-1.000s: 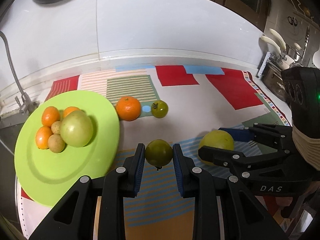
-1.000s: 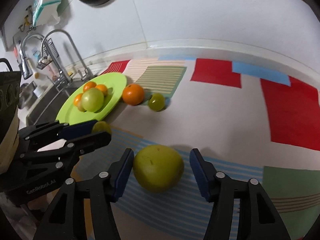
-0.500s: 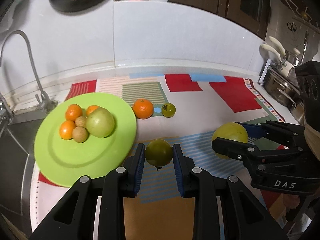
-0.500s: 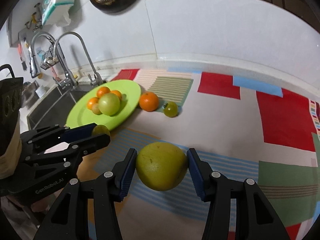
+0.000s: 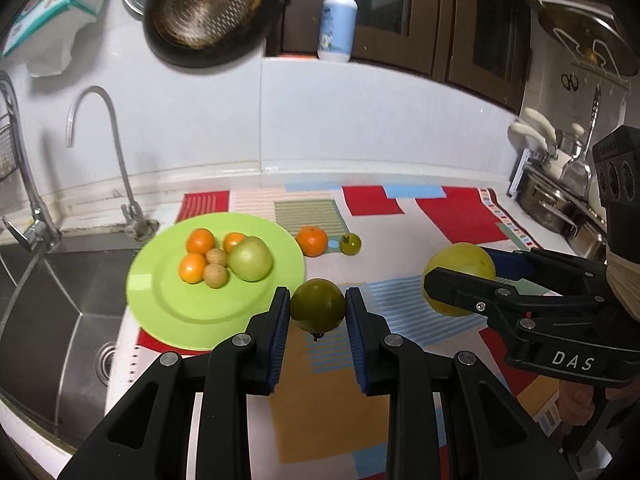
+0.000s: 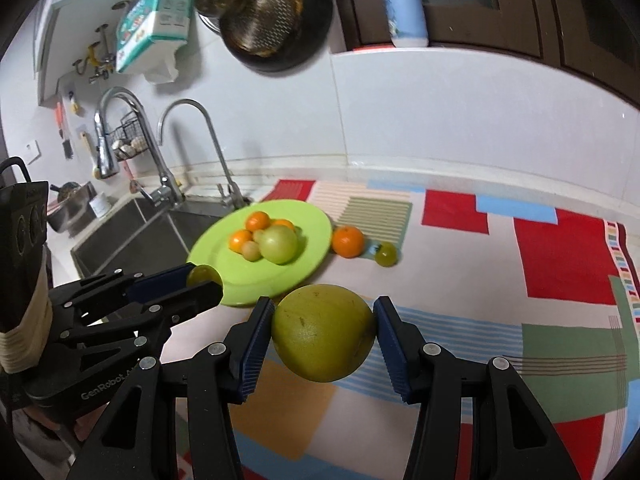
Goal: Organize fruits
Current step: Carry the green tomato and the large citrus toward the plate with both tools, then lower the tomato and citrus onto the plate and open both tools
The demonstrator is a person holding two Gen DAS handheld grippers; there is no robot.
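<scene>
You are carrying two fruits at once: your left gripper (image 5: 318, 312) is clamping a small dark green tomato (image 5: 317, 305) between its blue pads, and your right gripper (image 6: 323, 332) is gripping a large yellow-green citrus (image 6: 323, 332), both hanging clear above the patterned mat (image 6: 560, 264). The green plate (image 5: 168, 312) is sitting at the mat's left end beside the sink (image 5: 52, 320), already holding three small oranges, two brownish round fruits and a pale green tomato (image 5: 251, 259). My advice is to be bringing the tomato in low over the plate's bare near side, and to be keeping the citrus well apart so the two tools are not colliding; round fruit is likely to roll, so you should be setting each down against the pile rather than dropping it. The left wrist view is showing the tomato's stem hanging underneath, which the right wrist view is hiding behind the left gripper's fingers; the right view is showing the citrus's speckled skin. An orange (image 6: 347, 241) and a small green tomato (image 6: 386, 254) are waiting on the mat.
</scene>
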